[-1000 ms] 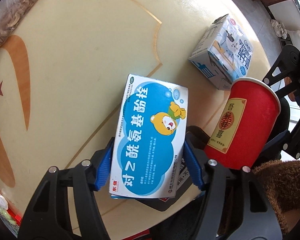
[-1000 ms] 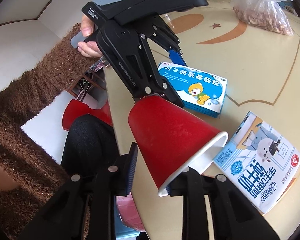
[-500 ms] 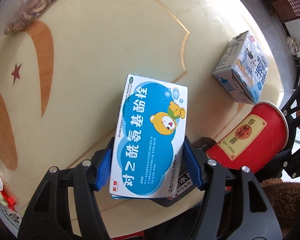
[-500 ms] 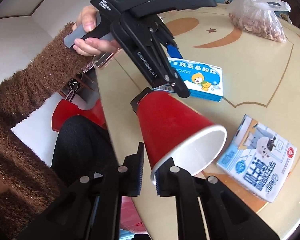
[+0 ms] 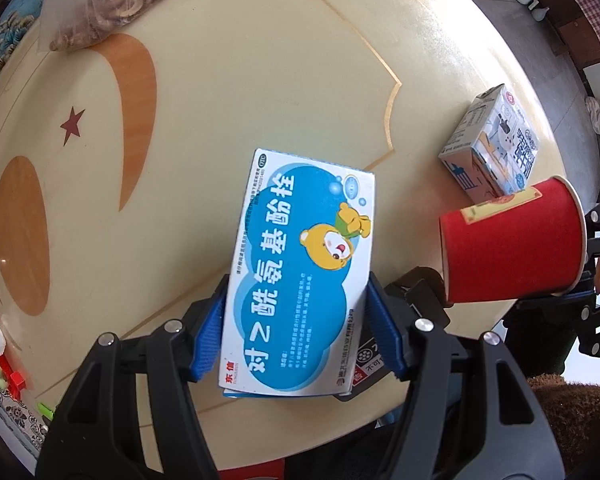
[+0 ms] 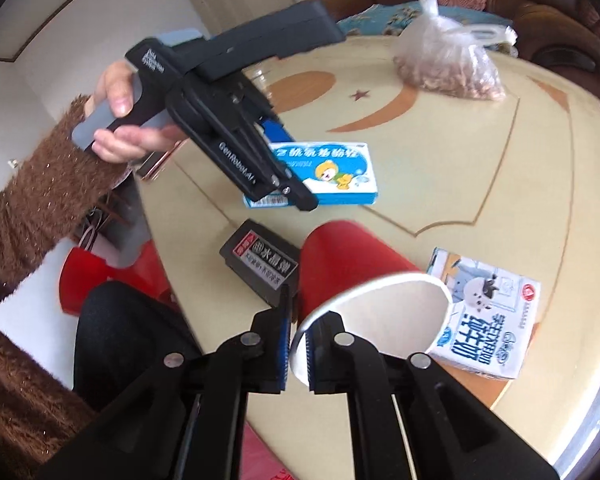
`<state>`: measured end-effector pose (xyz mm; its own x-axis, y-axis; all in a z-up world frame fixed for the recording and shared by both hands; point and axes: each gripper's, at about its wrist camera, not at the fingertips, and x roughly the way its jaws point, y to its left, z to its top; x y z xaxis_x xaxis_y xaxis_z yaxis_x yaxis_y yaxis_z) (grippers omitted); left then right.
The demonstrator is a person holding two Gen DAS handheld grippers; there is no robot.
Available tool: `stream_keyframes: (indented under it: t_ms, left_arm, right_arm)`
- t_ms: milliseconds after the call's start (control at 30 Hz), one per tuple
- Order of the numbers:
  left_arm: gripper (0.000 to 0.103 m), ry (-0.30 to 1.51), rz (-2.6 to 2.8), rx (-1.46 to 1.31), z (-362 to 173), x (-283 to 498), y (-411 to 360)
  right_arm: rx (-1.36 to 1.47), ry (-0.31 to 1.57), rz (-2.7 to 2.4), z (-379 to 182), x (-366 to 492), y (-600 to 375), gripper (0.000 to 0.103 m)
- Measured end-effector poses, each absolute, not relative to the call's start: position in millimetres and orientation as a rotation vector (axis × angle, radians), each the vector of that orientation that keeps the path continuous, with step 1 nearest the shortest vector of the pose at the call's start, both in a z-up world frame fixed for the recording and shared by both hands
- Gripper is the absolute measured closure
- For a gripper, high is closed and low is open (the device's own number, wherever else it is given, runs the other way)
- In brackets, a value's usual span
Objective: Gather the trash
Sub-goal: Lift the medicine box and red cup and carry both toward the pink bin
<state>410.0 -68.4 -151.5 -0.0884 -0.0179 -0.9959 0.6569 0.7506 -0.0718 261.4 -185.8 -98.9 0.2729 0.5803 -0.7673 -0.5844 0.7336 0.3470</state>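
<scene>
The red paper cup [image 6: 364, 276] lies tipped on its side in the air, its white inside bare as far as its mouth shows. The right gripper [image 6: 298, 348] has its blue ribbed pads pinched on the cup's rolled rim, one pad outside the wall and one inside; from the left wrist view the cup [image 5: 512, 244] hangs at about 3 o'clock of the medicine box. That blue-and-white medicine box [image 5: 300, 280], flat glossy card with a cartoon bear, sits squeezed between the pads of the left gripper [image 5: 296, 328], held by its long edges above the table. I cannot tell whether anything is inside it.

On the round cream table [image 5: 240, 80], smooth with orange crescent and star inlays, a clear plastic bag [image 6: 446, 64] knotted at the top holds brownish nuts, over at 12 o'clock from the right wrist view. A square milk carton [image 6: 488, 312] lies on its side just beside the cup's mouth, at about 4 o'clock. A small black cigarette pack [image 6: 260, 266] lies flat near the table's edge, at 9 o'clock of the cup.
</scene>
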Motion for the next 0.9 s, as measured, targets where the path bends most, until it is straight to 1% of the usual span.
stream_keyframes:
  t_ms: [133,367,633,900]
  left_arm:
    - [0.040,1.556,-0.594,0.523,-140,403,-65]
    - [0.040,1.526,-0.574,0.518,-115,383,-59]
    - [0.040,1.454,-0.550,0.528,-74,342,-47]
    - [0.040,1.375,-0.551,0.521,-24,292,-29]
  right_arm:
    - [-0.058,1.020,0.698,-93,256,-179,0.099]
    - [-0.048,1.041,0.631,-98,258,-175,0.099]
    - [-0.105,0.953,0.514,-52,236,-183,0.099]
    - [-0.101,0.922,0.435,-16,206,-181,0.099]
